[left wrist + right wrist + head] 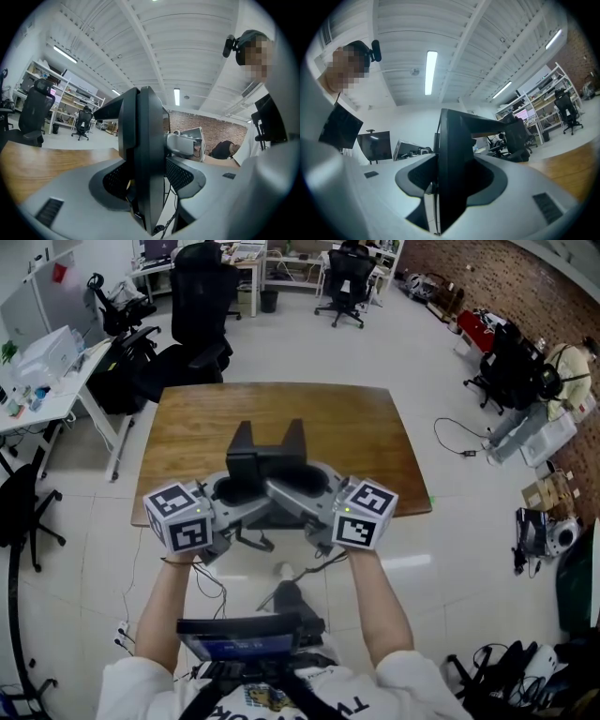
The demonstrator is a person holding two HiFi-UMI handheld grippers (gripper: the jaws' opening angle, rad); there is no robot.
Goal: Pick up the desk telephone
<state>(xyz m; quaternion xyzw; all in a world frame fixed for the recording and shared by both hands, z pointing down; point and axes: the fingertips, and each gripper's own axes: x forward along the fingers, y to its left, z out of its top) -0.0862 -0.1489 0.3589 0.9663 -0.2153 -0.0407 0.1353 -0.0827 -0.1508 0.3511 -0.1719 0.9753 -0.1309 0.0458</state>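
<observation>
Left tool (236, 491) and right tool (307, 491) each clench the black desk telephone (267, 457) over the near edge of the wooden tabletop (361, 427).

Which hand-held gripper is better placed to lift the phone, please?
Neither, I think: the left hand-held gripper and the right hand-held gripper each clamp the phone from opposite sides, so both should probably lift together.
</observation>
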